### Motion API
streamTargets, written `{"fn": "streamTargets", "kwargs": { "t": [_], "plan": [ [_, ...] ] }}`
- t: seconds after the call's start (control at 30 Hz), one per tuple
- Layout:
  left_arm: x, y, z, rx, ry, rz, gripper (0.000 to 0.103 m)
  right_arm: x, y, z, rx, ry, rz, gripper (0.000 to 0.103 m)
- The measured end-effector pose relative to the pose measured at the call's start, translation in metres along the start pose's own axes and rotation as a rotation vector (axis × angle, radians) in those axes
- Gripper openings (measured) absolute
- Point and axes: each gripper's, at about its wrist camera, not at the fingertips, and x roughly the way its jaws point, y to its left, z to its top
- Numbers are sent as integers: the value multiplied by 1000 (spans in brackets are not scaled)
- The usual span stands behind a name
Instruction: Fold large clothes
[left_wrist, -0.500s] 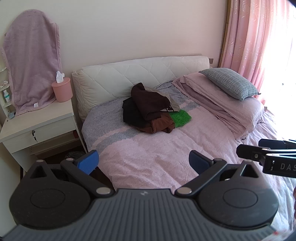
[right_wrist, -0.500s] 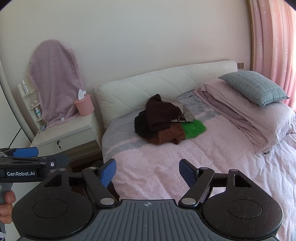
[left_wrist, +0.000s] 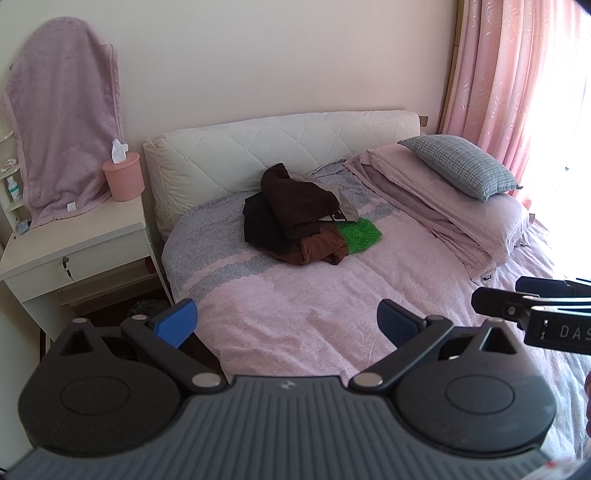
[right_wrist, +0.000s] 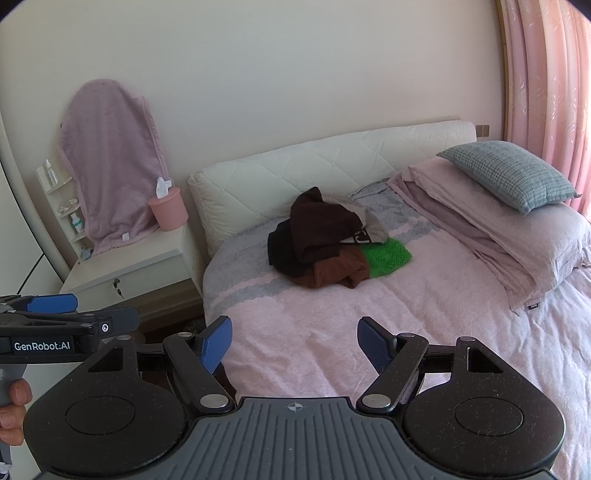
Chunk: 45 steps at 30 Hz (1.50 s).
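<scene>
A heap of clothes (left_wrist: 295, 218) lies near the head of the bed: dark brown, black and rust-brown garments with a green knit piece (left_wrist: 360, 236) at its right. The same heap (right_wrist: 325, 240) shows in the right wrist view. My left gripper (left_wrist: 286, 325) is open, empty, held above the pink bedspread (left_wrist: 295, 295) well short of the heap. My right gripper (right_wrist: 293, 343) is also open and empty, at a similar distance. Each gripper appears at the edge of the other's view, the right gripper (left_wrist: 535, 306) beside the left one.
A folded pink quilt with a grey checked pillow (left_wrist: 461, 166) lies on the bed's right side. A white nightstand (left_wrist: 74, 254) holds a pink tissue box (left_wrist: 123, 175) at the left. Pink curtains (left_wrist: 517, 74) hang at the right. A white padded headboard (left_wrist: 277, 147) backs the bed.
</scene>
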Motion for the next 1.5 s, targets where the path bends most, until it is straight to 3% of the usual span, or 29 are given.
{"fn": "streamTargets", "kwargs": {
  "t": [0.73, 1.13, 1.5],
  "plan": [
    [9, -25, -5, -13, 31, 44, 102, 7, -37, 0, 19, 27, 41, 72],
    [23, -41, -4, -14, 86, 76, 102, 18, -61, 1, 55, 48, 70, 72],
    [54, -28, 8, -50, 128, 42, 102, 47, -76, 12, 122, 48, 88, 72]
  ]
}}
